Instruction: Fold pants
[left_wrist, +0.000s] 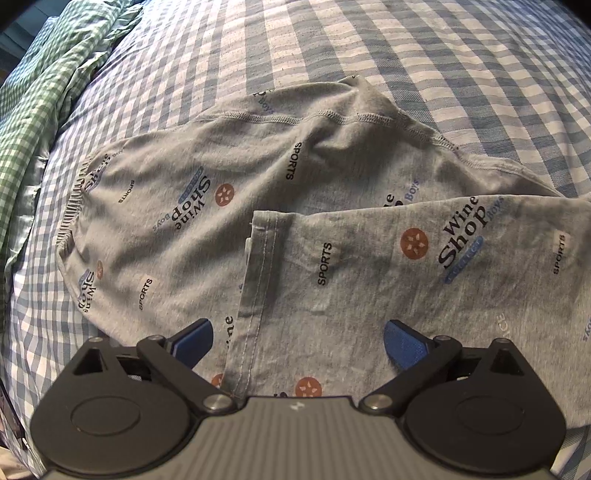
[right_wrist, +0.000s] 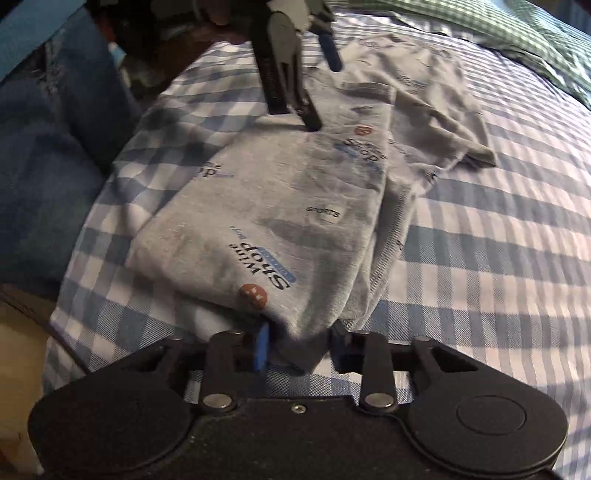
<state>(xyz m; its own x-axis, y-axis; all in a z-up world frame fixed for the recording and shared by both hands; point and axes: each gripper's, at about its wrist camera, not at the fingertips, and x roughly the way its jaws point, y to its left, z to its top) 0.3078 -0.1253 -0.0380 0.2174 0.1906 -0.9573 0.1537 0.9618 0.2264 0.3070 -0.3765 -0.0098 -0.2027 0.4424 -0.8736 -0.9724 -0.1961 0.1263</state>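
Pants (left_wrist: 332, 258) folded on checked bedspread (left_wrist: 406, 55); left hand-held gripper (left_wrist: 295, 339) spread wide above hem, right hand-held gripper (right_wrist: 299, 347) clamped on fold edge.

Pants (left_wrist: 303, 206) on bedsheet (left_wrist: 406, 55) — folded leg uppermost

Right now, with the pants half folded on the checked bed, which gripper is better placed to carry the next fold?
Right. The right gripper is pinched on the pants at their near folded end, while the left gripper stands wide open above the cloth, holding nothing.
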